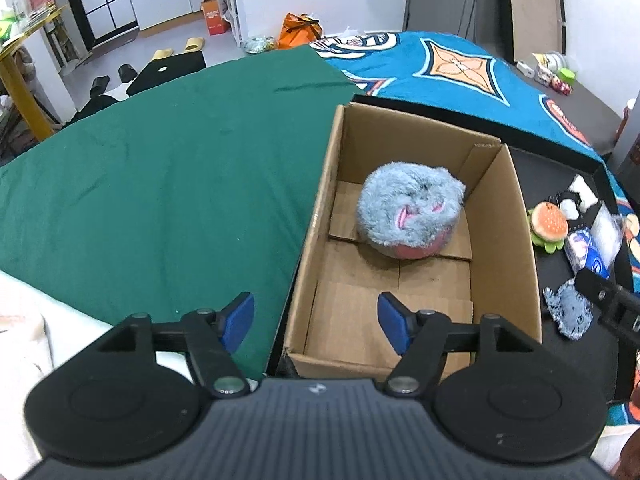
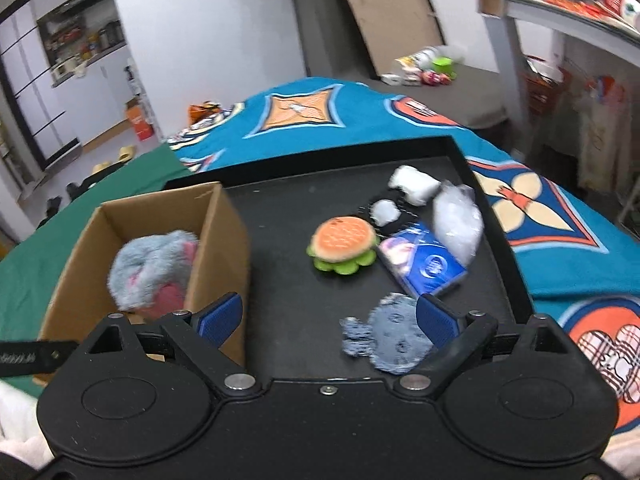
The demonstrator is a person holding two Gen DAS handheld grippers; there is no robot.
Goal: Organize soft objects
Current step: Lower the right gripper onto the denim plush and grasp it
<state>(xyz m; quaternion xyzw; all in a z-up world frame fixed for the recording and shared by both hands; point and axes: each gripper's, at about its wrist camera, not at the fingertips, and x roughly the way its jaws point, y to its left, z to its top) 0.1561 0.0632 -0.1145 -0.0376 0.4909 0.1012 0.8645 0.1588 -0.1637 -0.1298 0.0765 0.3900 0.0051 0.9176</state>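
Already dropped fluffy toy (image 1: 412, 212) in box (image 1: 520, 240); left hand-held gripper (image 1: 316, 320) spread, empty. Right hand-held gripper (image 2: 328, 320) spread above grey plush (image 2: 388, 340) on tray (image 2: 280, 216). Best centred before pinching.

Below me, a matt corrugated cardboard box (image 1: 516, 216) holds a fluffy grey plush toy (image 1: 408, 208); my pads (image 1: 394, 320) are ribbed blue rubber.

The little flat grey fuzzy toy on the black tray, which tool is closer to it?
Right. The right tool hangs open just over the grey toy, one finger at its edge. The left tool is open over the cardboard box, beside the tray.
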